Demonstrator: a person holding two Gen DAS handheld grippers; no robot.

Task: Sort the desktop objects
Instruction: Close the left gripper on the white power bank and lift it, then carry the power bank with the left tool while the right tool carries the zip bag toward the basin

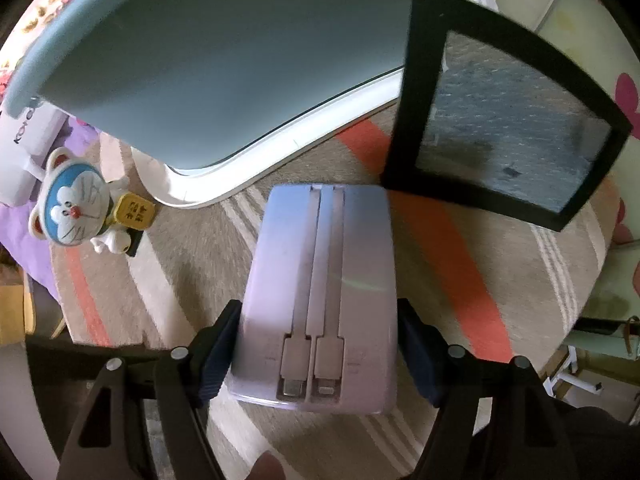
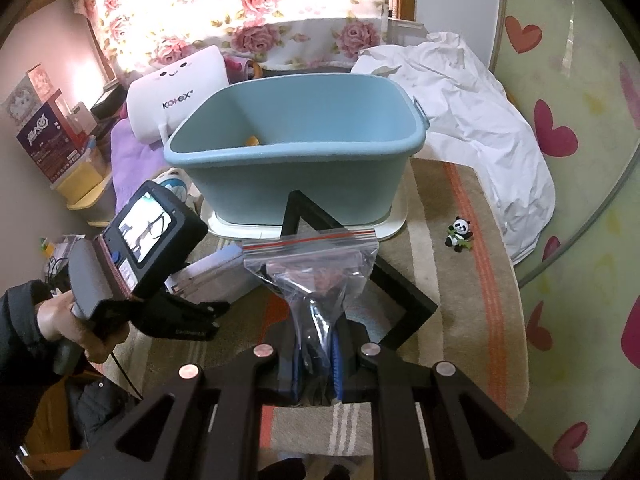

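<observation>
The left tongs (image 1: 318,350) pinch a pale lilac power bank (image 1: 320,292) by its two long sides; two built-in cables lie in grooves along its top face, their plugs at the near end. The power bank sits low over the striped mat (image 1: 460,280) that covers the tabletop, just in front of the blue bin (image 1: 224,68) and beside a black picture frame (image 1: 496,116) that stands tilted to its right.

The right tongs (image 2: 316,368) are pressed together on the lower part of a clear zip bag (image 2: 316,268) with a red seal strip along its top. The bag stands upright between the blue pads (image 2: 338,372); dark items are bunched inside it, but what they are cannot be told. It is held above the mat, in front of the black frame and the bin.

From the right wrist view the bin is open at the top and stands on a white tray (image 2: 390,228). Its inside is mostly bare blue wall, and a small yellow-orange thing (image 2: 253,141) shows low at the back left corner.

A Doraemon figure (image 1: 86,210) stands on the mat left of the bin, near a white tissue pack (image 2: 176,92). A small panda figure (image 2: 460,234) rests on the mat to the right of the bin, well apart from both tongs, near a crumpled white cloth (image 2: 472,120).
</observation>
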